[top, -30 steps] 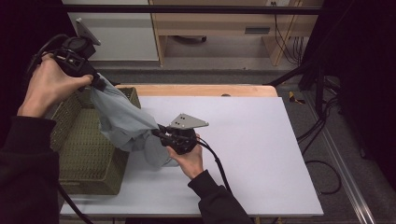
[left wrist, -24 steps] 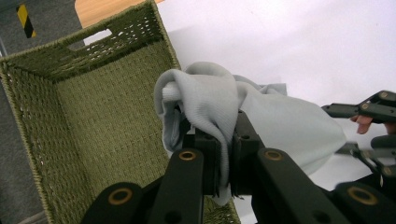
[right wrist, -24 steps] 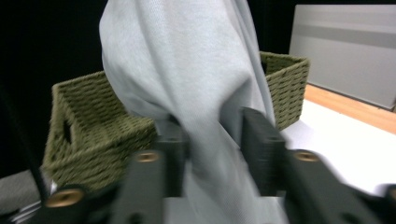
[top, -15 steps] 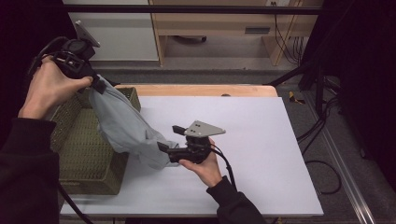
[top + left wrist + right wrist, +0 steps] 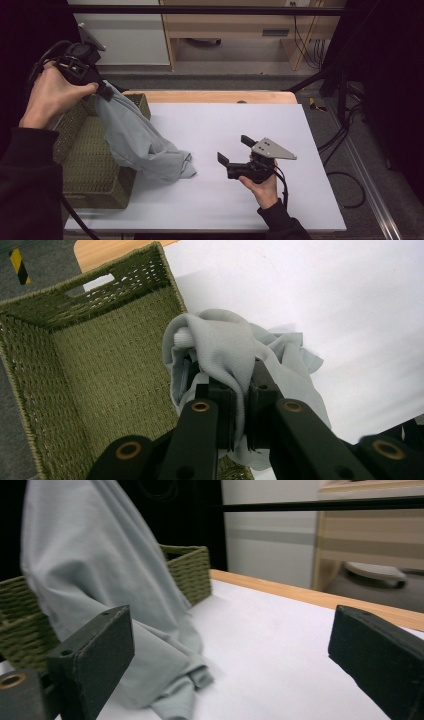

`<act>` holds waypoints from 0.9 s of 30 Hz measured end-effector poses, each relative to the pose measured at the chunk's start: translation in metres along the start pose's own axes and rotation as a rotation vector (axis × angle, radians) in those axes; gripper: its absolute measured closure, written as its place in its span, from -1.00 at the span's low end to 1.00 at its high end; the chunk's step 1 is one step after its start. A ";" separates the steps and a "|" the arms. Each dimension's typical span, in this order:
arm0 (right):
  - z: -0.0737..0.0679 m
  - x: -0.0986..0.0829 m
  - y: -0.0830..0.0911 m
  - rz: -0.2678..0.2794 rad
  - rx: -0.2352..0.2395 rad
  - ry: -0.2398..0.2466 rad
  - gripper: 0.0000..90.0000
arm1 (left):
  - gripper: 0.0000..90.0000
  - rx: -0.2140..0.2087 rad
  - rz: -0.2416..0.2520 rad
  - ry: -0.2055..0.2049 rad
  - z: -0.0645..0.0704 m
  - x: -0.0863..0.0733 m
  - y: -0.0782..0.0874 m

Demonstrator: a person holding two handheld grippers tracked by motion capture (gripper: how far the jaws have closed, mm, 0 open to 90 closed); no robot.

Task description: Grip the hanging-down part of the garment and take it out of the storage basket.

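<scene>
Far left in the high view, the left hand [image 5: 50,97] holds the left gripper [image 5: 102,90] raised above the green woven basket [image 5: 87,165]; its jaw tips are buried in the grey cloth [image 5: 140,145], hard to make out from above. The left gripper view is clearer: left gripper [image 5: 241,405] has its jaws nearly together, pinching a bunched fold of grey cloth [image 5: 225,350] between them, with the basket [image 5: 100,365] interior open below and nothing else seen in it. The basket's near edge is cut off at the bottom there. From the pinch the cloth hangs down over the basket's right wall, lower end piled on the white table [image 5: 225,120] just beside the basket. How much cloth lies inside the basket cannot be told; the drape hides that rim. Moving right, the right gripper [image 5: 237,152] sits low over the table in the right hand [image 5: 262,185], jaws spread wide, holding nothing, pointing toward the cloth but apart from it. The right gripper view shows the gap: right gripper [image 5: 230,645] jaws wide, cloth [image 5: 110,580] hanging ahead at left with its crumpled tail on the table [image 5: 280,645], clear of both jaws; cloth top cut off by the frame.
</scene>
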State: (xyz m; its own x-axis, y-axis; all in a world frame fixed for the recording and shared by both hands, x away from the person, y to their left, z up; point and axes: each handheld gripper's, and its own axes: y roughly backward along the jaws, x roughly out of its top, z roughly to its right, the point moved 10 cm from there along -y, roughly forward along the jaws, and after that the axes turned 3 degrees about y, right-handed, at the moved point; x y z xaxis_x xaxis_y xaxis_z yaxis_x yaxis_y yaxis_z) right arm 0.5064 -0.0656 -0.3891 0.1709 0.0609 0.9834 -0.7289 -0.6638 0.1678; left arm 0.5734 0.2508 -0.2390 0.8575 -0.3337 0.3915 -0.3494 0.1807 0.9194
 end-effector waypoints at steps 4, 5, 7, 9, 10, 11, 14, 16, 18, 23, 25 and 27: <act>0.016 -0.008 0.017 0.001 -0.053 -0.014 -0.92 | 0.86 0.002 0.000 0.003 -0.002 -0.001 0.000; 0.016 -0.008 0.017 0.001 -0.053 -0.014 -0.92 | 0.86 0.002 0.000 0.003 -0.002 -0.001 0.000; 0.023 -0.012 0.025 -0.002 -0.078 -0.019 -0.93 | 0.86 0.001 0.002 0.005 -0.002 -0.002 0.000; 0.029 -0.016 0.031 -0.002 -0.104 -0.020 -0.95 | 0.86 0.000 0.004 0.007 -0.004 -0.003 0.000; 0.035 -0.021 0.037 -0.004 -0.124 -0.015 -0.95 | 0.86 -0.001 0.005 0.010 -0.004 -0.004 0.000; 0.036 -0.022 0.039 -0.001 -0.132 -0.020 -0.96 | 0.86 -0.001 0.005 0.010 -0.004 -0.004 0.000; 0.044 -0.029 0.049 0.002 -0.171 -0.013 -0.96 | 0.86 -0.003 0.007 0.012 -0.007 -0.005 0.001; 0.048 -0.033 0.055 0.006 -0.186 -0.021 -0.96 | 0.86 -0.003 0.006 0.012 -0.008 -0.006 0.001; 0.050 -0.037 0.061 0.010 -0.198 -0.025 -0.96 | 0.86 -0.004 0.005 0.012 -0.008 -0.006 0.001; 0.053 -0.046 0.068 0.007 -0.221 -0.027 -0.96 | 0.86 -0.006 0.005 0.012 -0.008 -0.005 0.001; 0.052 -0.050 0.070 0.007 -0.225 -0.022 -0.97 | 0.86 -0.006 0.007 0.011 -0.007 -0.005 0.000; 0.051 -0.056 0.073 0.006 -0.224 -0.021 -0.97 | 0.86 -0.004 0.004 0.010 -0.007 -0.005 0.000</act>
State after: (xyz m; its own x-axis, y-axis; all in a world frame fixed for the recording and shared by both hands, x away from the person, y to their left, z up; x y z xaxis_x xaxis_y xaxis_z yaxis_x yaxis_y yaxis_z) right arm 0.4779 -0.1556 -0.4352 0.1782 0.0408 0.9831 -0.8585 -0.4817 0.1757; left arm 0.5721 0.2585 -0.2413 0.8599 -0.3233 0.3950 -0.3517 0.1856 0.9175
